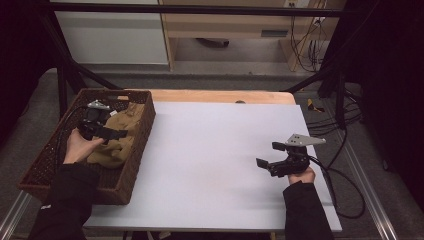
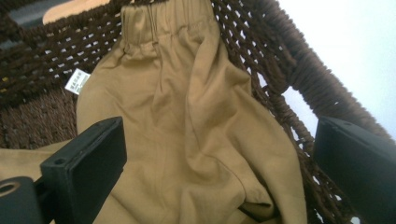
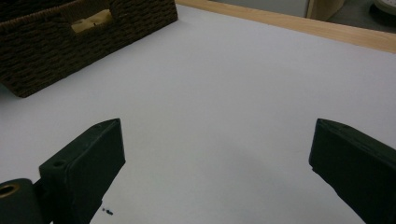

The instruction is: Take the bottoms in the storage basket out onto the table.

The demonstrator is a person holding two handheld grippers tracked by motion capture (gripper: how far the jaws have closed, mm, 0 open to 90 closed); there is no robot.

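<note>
left gripper (image 1: pixel 116 133): jaws being held wide apart, nothing between them; being hovered over the trousers (image 2: pixel 187 140) inside the basket (image 1: pixel 142 135), likely being lined up for a grab
right gripper (image 1: pixel 267 156): jaws being held wide apart, nothing gripped; being parked low over the sheet (image 1: pixel 215 160), well apart from the basket, probably being kept ready to take the cloth
trousers: tan, being kept crumpled in the basket, waistband lying against the far wall, white tag (image 2: pixel 77 81) showing at the side
basket: dark wicker, being kept at the left edge of the table, partly on the sheet
sheet: white, being left bare as a likely laying area
</note>
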